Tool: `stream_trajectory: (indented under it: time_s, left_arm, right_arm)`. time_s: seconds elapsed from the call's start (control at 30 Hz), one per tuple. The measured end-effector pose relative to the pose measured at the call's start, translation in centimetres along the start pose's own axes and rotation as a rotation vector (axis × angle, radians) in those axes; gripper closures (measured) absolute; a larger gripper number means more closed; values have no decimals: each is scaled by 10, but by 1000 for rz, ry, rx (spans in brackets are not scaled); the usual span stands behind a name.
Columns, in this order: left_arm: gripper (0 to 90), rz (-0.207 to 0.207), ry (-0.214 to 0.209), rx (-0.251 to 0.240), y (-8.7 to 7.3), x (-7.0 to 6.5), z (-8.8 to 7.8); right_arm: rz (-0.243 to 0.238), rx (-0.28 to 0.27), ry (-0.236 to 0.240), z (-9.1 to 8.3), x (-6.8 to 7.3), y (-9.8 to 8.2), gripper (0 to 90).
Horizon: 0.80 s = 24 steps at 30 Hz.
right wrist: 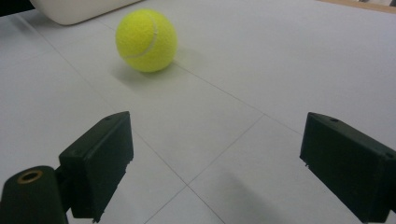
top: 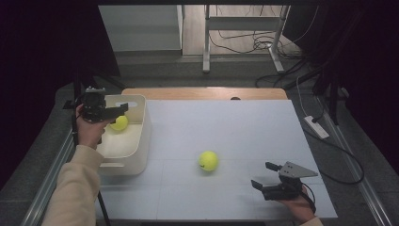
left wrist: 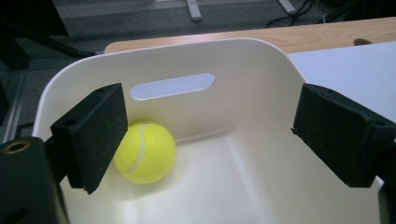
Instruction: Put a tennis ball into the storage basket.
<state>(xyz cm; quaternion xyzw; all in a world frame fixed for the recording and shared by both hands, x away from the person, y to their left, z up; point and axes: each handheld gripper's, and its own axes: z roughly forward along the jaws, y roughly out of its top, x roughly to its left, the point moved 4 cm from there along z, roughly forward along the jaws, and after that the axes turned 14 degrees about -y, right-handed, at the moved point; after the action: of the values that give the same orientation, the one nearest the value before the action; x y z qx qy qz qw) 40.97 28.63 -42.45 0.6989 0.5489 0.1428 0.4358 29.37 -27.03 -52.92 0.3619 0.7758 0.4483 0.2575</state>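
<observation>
Black jaws of the right gripper stand wide apart low over the white table, with nothing between them — it is open and holds nothing. Taking the white bin as the landmark: the right gripper sits well away from it, near the table's front right corner, while 1 loose tennis ball lies on the bare table between the bin and that gripper, just off the bin's near corner. In the right gripper view the loose tennis ball lies ahead of the jaws and off to their left, apart from both pads, with the bin's edge just beyond it.

Over the bin hangs the left gripper, its jaws spread and empty. A 2nd ball, the binned ball, rests on the bin floor against the far wall under the handle slot, below and clear of the left pad — released, I judge, not held.

Of the 2 hands, the right is plainly the nearer to the loose ball, and its jaws already point roughly that way. A ball has no long axis, so the approach angle matters little; the move turns on sliding forward and left until the ball sits centred between the pads.
</observation>
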Motion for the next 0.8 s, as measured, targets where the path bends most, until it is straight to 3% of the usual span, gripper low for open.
stream_trajectory:
  time_s: [0.23, 0.4, 0.6, 0.8]
  left_arm:
    - [120, 21, -54, -9, -3, -8, -3]
    - [123, 6, -118, -38, -5, -17, -5]
    - [125, 46, -155, -47, -7, -28, -9]
    - [129, 72, -219, -69, -10, -41, -14]
  right_arm:
    - [1, 0, 0, 0, 0, 0, 98]
    - [1, 5, -1, 2, -1, 0, 98]
    - [11, 1, -2, 3, -1, 1, 98]
    - [21, 5, -9, 3, -2, 1, 98]
